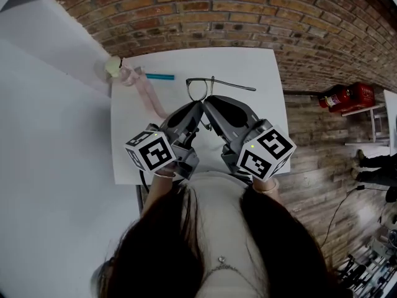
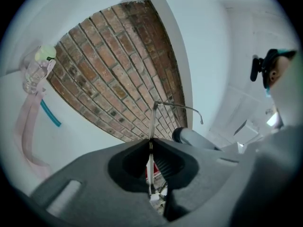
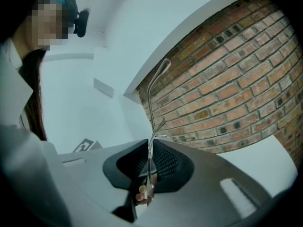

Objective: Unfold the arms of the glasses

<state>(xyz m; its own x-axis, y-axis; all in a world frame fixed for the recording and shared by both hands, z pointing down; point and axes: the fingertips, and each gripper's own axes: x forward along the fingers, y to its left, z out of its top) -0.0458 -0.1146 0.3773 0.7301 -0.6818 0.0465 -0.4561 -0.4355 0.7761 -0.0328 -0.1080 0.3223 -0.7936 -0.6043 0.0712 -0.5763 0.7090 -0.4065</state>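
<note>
Pinching thin dark wire-framed glasses [image 1: 234,85] from both sides, over the far half of the white square tabletop [image 1: 260,67]: left hand-held gripper [image 2: 150,144] and right hand-held gripper [image 3: 150,145] both closed hard on bare wire. Could bend the slender frame if pulled off the hinge line, or lose it from such narrow bites. Hinges hidden behind the jaws; unclear which part each holds, or whether the frame rests on the tabletop.

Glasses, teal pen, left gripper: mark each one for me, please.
glasses [image 1: 236,85], head view, on the thin arm pointing right.
teal pen [image 1: 160,76], head view, middle of the barrel.
left gripper [image 2: 150,143], left gripper view, where its jaws close on the glasses.
</note>
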